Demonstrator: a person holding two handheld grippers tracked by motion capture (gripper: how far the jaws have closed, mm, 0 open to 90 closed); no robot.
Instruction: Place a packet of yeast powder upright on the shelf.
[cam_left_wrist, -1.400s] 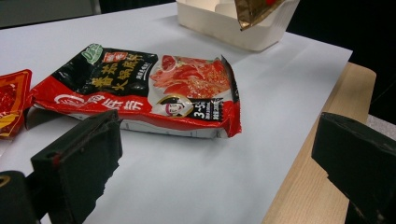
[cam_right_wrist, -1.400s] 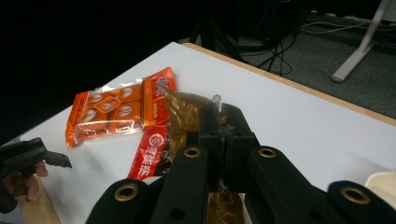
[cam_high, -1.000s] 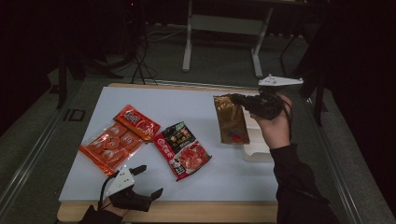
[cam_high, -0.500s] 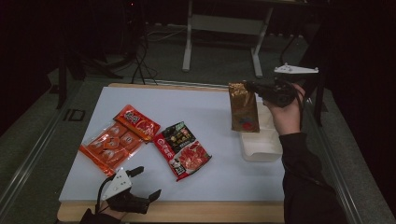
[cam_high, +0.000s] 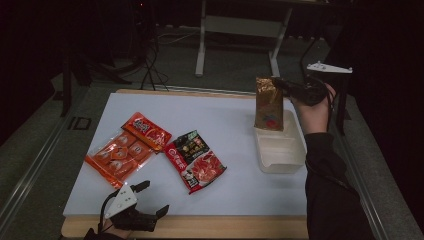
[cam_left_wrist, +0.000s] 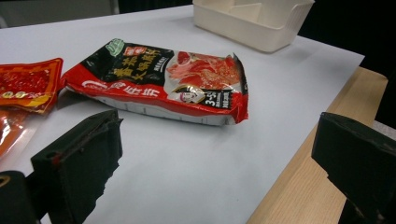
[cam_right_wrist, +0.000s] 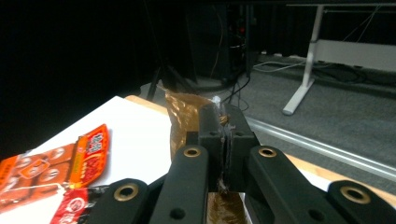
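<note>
At 7 o'clock, the left gripper (cam_high: 150, 200) rests wide open and holds nothing. Out at 2 o'clock, the right gripper (cam_high: 276, 83) pinches the gold packet (cam_high: 268, 104) by its top. It hangs upright, long side pointing down, over the white tray (cam_high: 281, 157). Earlier it lay nearly flat beside that tray.

The high view looks forward and down on the whole table (cam_high: 240, 200). The left gripper view sits low, close behind its jaws, facing the red-black packet (cam_left_wrist: 159, 81) and white tray (cam_left_wrist: 252, 23) beyond. The right gripper view looks along its closed jaws; both gripper views share the orange packets (cam_right_wrist: 51, 172).
</note>
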